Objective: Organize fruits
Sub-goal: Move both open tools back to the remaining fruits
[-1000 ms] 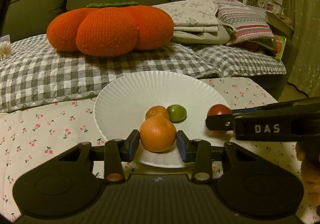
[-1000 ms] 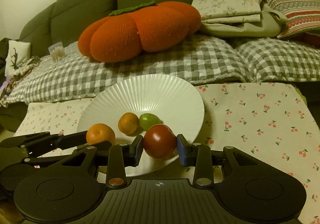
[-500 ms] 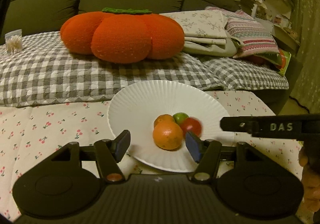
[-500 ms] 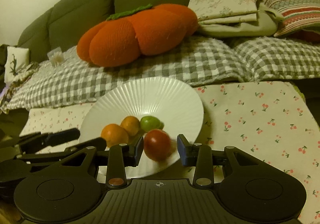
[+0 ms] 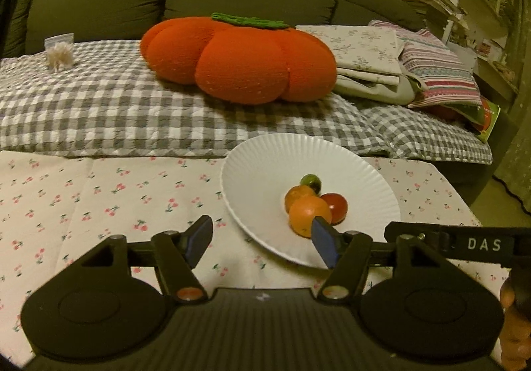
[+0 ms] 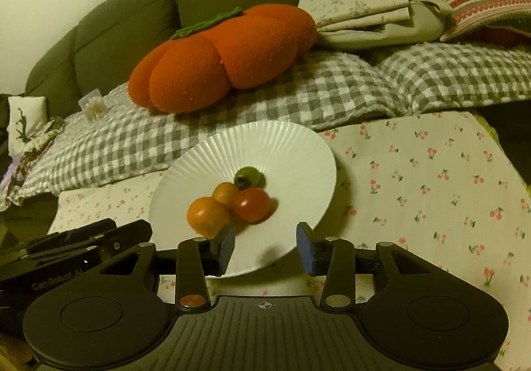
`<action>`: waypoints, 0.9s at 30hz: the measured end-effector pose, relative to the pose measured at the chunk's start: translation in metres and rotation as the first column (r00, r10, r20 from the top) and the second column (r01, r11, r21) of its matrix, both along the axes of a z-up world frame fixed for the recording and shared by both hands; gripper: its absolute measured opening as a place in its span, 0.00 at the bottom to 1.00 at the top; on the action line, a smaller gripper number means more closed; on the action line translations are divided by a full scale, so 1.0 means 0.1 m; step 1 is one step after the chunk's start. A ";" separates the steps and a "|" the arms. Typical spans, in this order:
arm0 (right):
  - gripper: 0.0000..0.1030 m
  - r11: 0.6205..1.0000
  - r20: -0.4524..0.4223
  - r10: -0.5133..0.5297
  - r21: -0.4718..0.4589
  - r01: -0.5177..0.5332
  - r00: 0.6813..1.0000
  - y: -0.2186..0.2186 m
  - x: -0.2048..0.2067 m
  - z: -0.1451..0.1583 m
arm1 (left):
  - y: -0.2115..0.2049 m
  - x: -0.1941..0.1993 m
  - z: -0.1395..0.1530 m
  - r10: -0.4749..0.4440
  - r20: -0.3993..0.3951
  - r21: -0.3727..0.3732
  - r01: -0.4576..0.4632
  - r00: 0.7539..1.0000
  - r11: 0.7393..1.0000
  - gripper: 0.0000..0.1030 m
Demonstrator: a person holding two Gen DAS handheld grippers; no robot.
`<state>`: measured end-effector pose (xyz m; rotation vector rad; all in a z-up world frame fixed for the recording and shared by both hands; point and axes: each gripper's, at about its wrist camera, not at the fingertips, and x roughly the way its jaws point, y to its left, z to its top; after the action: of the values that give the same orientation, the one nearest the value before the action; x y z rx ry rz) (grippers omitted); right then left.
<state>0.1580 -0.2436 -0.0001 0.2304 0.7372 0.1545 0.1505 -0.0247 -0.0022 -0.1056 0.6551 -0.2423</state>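
A white ridged plate [image 5: 259,172] [image 6: 292,152] sits on the cherry-print tablecloth. On it lie a large orange [image 5: 307,215] [image 6: 207,216], a smaller orange [image 5: 297,193] [image 6: 225,193], a red tomato [image 5: 335,205] [image 6: 252,205] and a green lime [image 5: 310,182] [image 6: 249,177], all touching. My left gripper [image 5: 262,238] is open and empty, just left of the plate's near rim. My right gripper [image 6: 265,245] is open and empty over the plate's near rim; its arm shows in the left wrist view [image 5: 464,243].
The tablecloth [image 5: 99,201] [image 6: 431,188] covers the table. Behind it a sofa holds a checked blanket [image 5: 132,112], an orange pumpkin cushion [image 5: 239,59] [image 6: 219,59] and folded linens [image 5: 381,49]. Shelves [image 5: 488,6] stand at the far right.
Both grippers let go of their fruit on the plate, opened wide and drew back. The left gripper also shifted left. The large orange and tomato now rest on the plate.
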 end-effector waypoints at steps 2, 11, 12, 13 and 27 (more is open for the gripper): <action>0.40 1.000 -0.005 0.007 0.008 -0.007 1.000 0.03 -0.04 0.01 | 0.03 -0.03 0.01 0.010 -0.010 0.011 -0.010 1.000 1.000 0.64; 0.41 1.000 -0.031 0.025 0.010 -0.025 0.999 0.13 -0.23 0.04 | 0.16 -0.23 0.05 0.059 -0.062 0.041 -0.056 0.996 0.998 0.67; 0.41 1.000 -0.034 0.022 0.012 -0.022 0.999 0.12 -0.25 0.05 | 0.18 -0.27 0.05 0.061 -0.068 0.040 -0.058 0.996 0.997 0.68; 0.45 1.000 -0.036 0.020 0.015 -0.019 0.999 0.11 -0.27 0.06 | 0.19 -0.30 0.05 0.063 -0.075 0.041 -0.060 0.995 0.997 0.68; 0.64 0.999 -0.045 0.037 0.040 -0.035 0.998 0.20 -0.56 0.13 | 0.41 -0.76 0.02 0.084 -0.147 -0.009 -0.086 0.986 0.996 0.73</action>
<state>0.1015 -0.2241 0.0134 0.2588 0.7843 0.1989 0.0744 0.0162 -0.0002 -0.1672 0.7926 -0.1581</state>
